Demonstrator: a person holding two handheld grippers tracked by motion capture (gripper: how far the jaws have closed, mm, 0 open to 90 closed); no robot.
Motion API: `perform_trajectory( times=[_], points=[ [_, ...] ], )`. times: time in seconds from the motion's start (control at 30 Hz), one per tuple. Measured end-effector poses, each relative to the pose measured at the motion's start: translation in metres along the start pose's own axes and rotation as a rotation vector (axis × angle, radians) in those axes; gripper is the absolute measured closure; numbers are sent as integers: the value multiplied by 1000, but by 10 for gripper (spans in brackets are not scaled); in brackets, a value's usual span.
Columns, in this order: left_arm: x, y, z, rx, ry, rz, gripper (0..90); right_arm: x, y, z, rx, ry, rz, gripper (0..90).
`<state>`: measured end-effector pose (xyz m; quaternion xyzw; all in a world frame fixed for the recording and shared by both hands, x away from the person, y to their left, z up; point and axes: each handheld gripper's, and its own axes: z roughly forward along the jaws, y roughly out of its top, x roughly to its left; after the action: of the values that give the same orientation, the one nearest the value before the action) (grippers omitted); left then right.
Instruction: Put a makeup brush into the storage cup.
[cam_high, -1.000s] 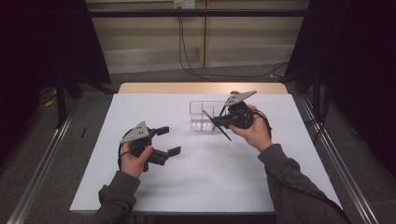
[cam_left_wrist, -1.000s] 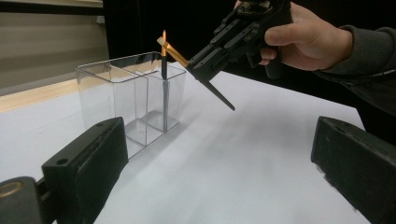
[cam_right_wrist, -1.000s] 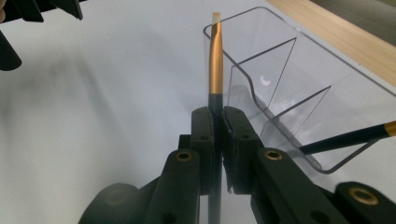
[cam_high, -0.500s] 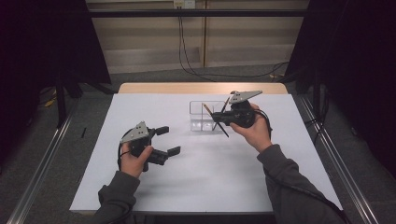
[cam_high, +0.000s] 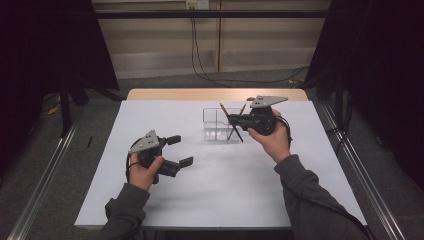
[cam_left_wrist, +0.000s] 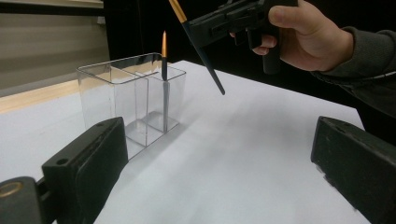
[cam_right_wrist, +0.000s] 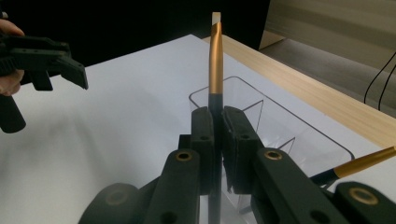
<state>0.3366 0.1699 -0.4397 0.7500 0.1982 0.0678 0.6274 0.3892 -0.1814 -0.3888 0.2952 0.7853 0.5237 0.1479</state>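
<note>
On the left of the white surface (cam_high: 210, 195), the left claw (cam_high: 181, 150) rests low with its jaws spread wide, holding nothing. To the right, the right claw (cam_high: 234, 119) is pinched tight on a black, gold-banded brush (cam_right_wrist: 215, 60), holding it tilted just above the clear divided container (cam_high: 216, 126), where a second brush (cam_left_wrist: 164, 74) stands.

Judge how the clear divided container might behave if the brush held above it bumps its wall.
The clear container looks thin-walled and light, so it could probably slide on the smooth white table. Standing tall and holding one leaning brush, it might tip. The held brush looks stiff.
</note>
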Motion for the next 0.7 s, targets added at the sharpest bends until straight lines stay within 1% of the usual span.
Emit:
perform_trajectory(
  times=[0.03,0.1,0.43,0.5,0.63,0.7],
  points=[
    [0,0,0,0,2,-1,37,0,0,-1,-5,-6,-7,837],
    [0,0,1,1,0,1,37,0,1,-1,-16,-5,2,837],
    [0,0,1,2,3,-2,37,0,1,-3,-66,-27,4,837],
    [0,-1,1,0,2,-8,37,0,1,-3,-77,-29,0,838],
    [1,-1,0,0,1,-4,37,0,3,-4,-97,-36,5,837],
    [0,-1,1,-3,2,-8,37,0,3,-5,-110,-39,7,837]
  ],
)
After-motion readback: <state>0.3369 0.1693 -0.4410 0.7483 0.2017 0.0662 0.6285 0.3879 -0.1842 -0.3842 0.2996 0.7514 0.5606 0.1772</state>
